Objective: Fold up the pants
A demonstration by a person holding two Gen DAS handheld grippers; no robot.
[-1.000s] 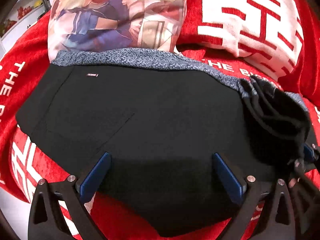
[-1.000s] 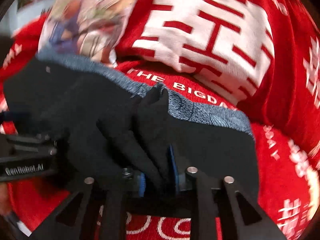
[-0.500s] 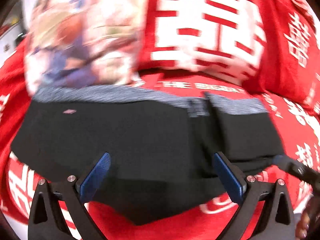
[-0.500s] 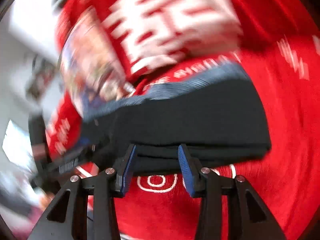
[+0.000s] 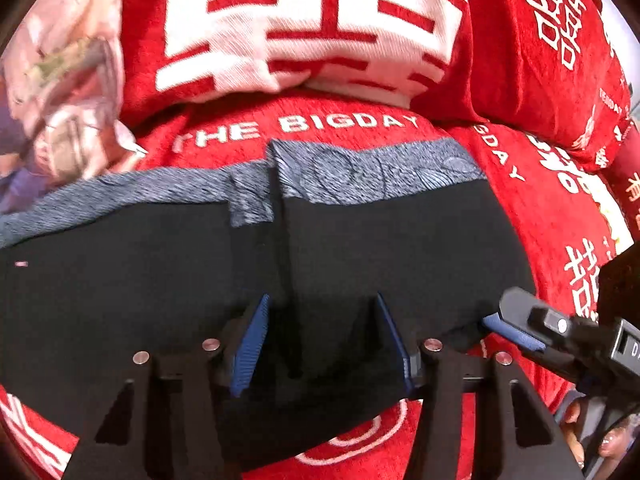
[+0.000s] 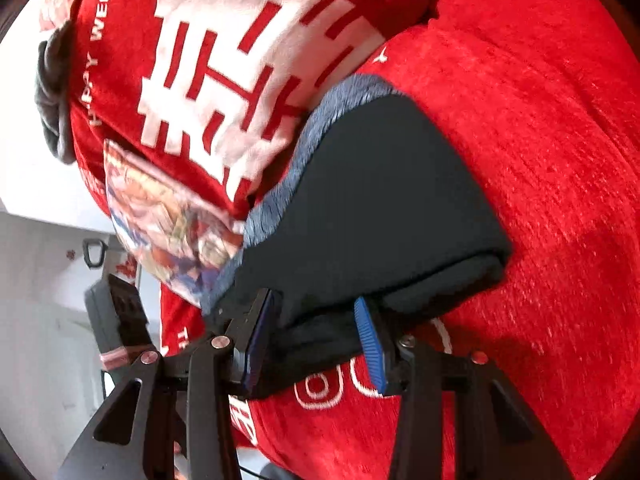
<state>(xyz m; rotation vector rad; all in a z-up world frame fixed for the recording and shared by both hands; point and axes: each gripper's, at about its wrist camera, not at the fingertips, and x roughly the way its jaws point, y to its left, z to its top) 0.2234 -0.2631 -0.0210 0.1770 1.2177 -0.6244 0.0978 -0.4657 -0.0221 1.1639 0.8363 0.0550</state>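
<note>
Item: black pants [image 5: 168, 300] with a grey-blue waistband [image 5: 372, 172], lying folded on a red blanket [image 5: 352, 132] printed with white lettering; we note the waistband runs along the far side, just below a red-and-white cushion [image 5: 304, 28] and beside a picture-print pillow [image 5: 60, 80] at far left; one folded layer overlaps the rest with its edge running down the middle.

Left tool [image 5: 320, 340]: we record its jaws as having just been closing, blue pads now partly apart, set over the near edge of the pants with the central fold of cloth between them; we cannot tell whether the pads press the fabric.

Right tool [image 6: 316, 340]: we see it at the near right end of the pants, jaws partly apart with the thick folded edge lying between the blue pads; whether they pinch it we cannot tell; in the left view it shows low at the right [image 5: 516, 332], with part of a hand [image 5: 576, 420] behind it.
</note>
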